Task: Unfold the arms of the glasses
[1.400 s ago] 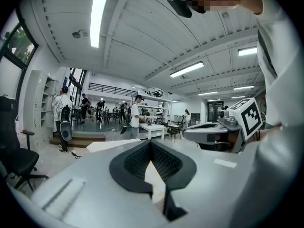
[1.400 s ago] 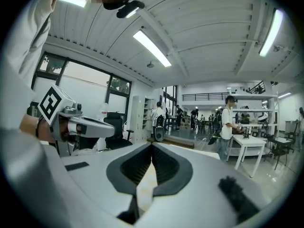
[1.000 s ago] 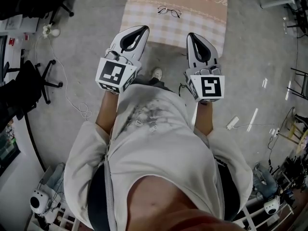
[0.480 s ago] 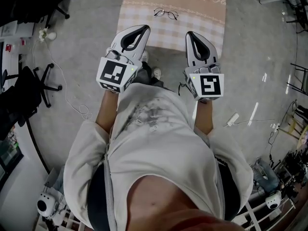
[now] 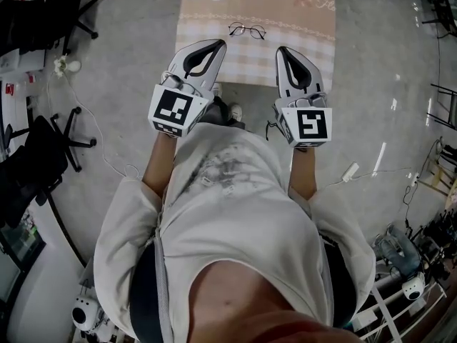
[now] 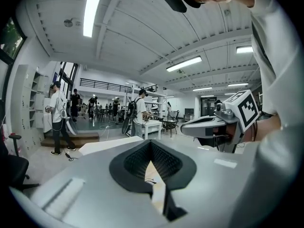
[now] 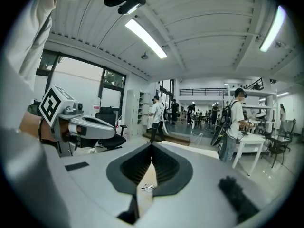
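Two grippers are held out in front of the person, side by side and level with each other, both aimed at a desk (image 5: 314,27) covered with a pink checked cloth. The left gripper (image 5: 216,44) has its jaws closed tip to tip with nothing caught between them; its own view shows the same meeting tips (image 6: 151,143) and only a narrow slit of cloth below them. The right gripper (image 5: 283,51) is likewise closed and empty, its tips pressed together in its own view (image 7: 152,146).

One pair of thin-rimmed glasses (image 5: 247,30) lies on the cloth, about midway between the desk's left and right edges and set back from its near edge. From the head view it sits beyond both sets of tips and between the lines they point along, clear of each, with neither touching it. Seen through the gap under the closed jaws, the glasses show small and low in the right gripper view (image 7: 148,187) and as a faint dark wire in the left gripper view (image 6: 151,181). Whether the arms are folded is too small to tell.

Both sets of tips overlap the desk's near edge as seen from the head, hanging above the cloth rather than resting on it
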A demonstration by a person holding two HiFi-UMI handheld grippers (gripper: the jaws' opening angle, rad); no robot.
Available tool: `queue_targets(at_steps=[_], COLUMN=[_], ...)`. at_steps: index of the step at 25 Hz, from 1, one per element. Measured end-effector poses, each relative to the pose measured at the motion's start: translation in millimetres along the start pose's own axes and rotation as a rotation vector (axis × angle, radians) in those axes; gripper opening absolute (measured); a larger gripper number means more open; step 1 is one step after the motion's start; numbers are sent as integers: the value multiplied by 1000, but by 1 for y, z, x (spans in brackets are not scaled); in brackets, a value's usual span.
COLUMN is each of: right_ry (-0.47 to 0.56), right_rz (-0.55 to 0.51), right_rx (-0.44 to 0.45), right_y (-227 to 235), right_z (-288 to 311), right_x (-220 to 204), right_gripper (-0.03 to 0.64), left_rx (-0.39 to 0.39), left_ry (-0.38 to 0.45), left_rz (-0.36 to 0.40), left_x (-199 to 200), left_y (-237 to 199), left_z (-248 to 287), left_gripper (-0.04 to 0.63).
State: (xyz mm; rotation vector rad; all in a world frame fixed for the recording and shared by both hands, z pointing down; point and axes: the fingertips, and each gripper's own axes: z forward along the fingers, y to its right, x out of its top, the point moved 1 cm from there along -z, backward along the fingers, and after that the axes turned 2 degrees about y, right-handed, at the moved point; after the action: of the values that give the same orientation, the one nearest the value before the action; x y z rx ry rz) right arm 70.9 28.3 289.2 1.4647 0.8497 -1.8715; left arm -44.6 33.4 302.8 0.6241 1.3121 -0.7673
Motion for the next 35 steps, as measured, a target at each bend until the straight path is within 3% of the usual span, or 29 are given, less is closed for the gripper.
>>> queue_targets(at_steps=[22,35], right_ry=[-150,-191], right_rz=[69,29], right_rx=[-145,-147], right_y=[9,13], right_z=[60,70], right_x=[-43,-65], right_gripper=[17,17], left_rx=[-265,-308], left_ry=[-69,-81], left_rz=[15,55], left_x=[-45,-71], left_y=[-47,-50], left_z=[46,68], left_gripper=[9,9])
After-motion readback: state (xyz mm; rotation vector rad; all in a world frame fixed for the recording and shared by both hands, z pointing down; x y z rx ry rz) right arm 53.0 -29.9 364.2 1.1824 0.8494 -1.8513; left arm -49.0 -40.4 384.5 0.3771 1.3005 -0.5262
